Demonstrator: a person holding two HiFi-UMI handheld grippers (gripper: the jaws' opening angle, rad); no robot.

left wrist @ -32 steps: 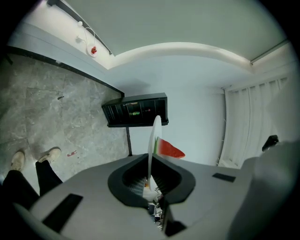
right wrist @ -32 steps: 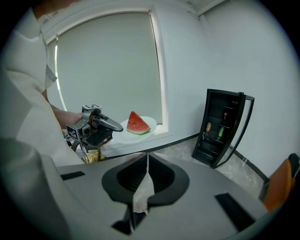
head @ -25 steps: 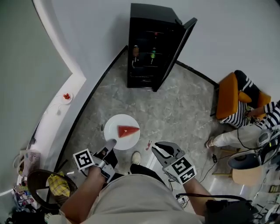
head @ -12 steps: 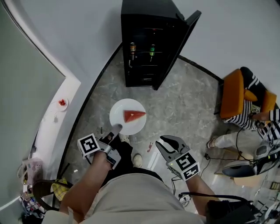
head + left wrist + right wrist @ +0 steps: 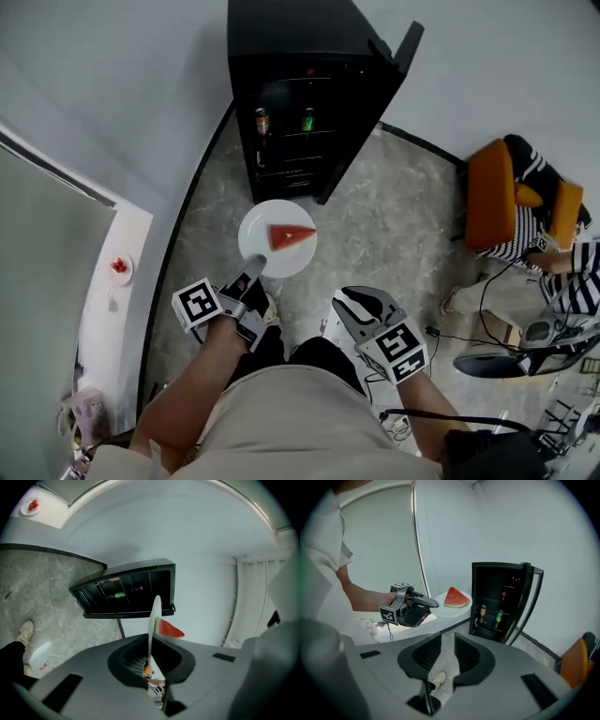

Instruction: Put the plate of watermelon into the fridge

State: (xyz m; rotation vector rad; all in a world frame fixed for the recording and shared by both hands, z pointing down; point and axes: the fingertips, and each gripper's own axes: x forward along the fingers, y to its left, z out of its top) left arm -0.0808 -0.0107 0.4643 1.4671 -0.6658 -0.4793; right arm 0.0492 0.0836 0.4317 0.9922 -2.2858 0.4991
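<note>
The black fridge point(image 5: 300, 84) stands against the wall with its door point(image 5: 380, 103) swung open to the right. A white plate point(image 5: 265, 251) carries a red watermelon wedge point(image 5: 291, 234) and hangs level above the floor just in front of the fridge. My left gripper point(image 5: 249, 275) is shut on the plate's near rim. In the left gripper view the plate point(image 5: 152, 620) runs edge-on between the jaws, with the watermelon point(image 5: 168, 630) on its right and the fridge point(image 5: 126, 590) beyond. My right gripper point(image 5: 352, 302) is open and holds nothing; its own view shows the plate point(image 5: 459, 609), the watermelon point(image 5: 456, 597) and the fridge point(image 5: 501, 602).
Two drink cans point(image 5: 262, 120) point(image 5: 307, 119) stand on a fridge shelf. A person in striped clothes sits on an orange chair point(image 5: 492, 197) at the right. A white ledge at the left holds a small dish point(image 5: 119, 267). Cables lie on the floor at the lower right.
The fridge has come closer and larger in view. The left gripper has carried the plate forward toward the open fridge. The right gripper has stayed open at my side.
</note>
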